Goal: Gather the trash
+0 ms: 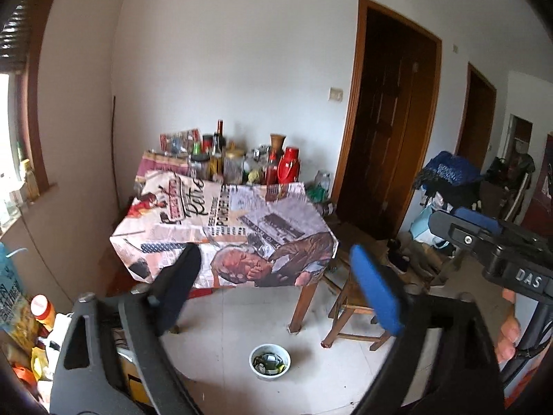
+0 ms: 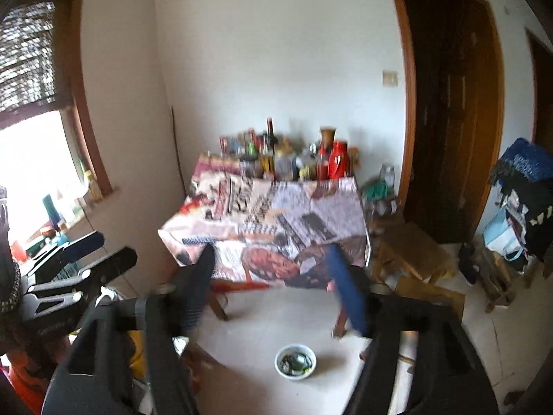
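White tiled floor (image 1: 242,318) spreads below both tools, and on it, in front of the surface (image 1: 224,228), sits a white bowl (image 1: 270,361) of greenish scraps, seemingly the nearest trash to collect, though nothing marks it as such. Nearer than the bowl, the left tool (image 1: 276,294) hangs with its black and blue fingers spread wide and nothing between them; the right tool (image 2: 273,294) is likewise parted and empty, apparently raised to survey the room rather than to grasp. Its body, seen from the left camera to the right of the surface, reads "DAS". Left of the bowl lies a heap of bags (image 1: 31,339) and an orange-capped bottle (image 1: 43,311). Beyond the bowl, the surface wears a newspaper-print cloth, probably to protect it; large lettering shows, but I cannot read it surely. Bottles and jars (image 1: 235,159) crowd its far edge against the wall, leaving the front free. A wooden stool (image 1: 352,311) stands right of the surface.
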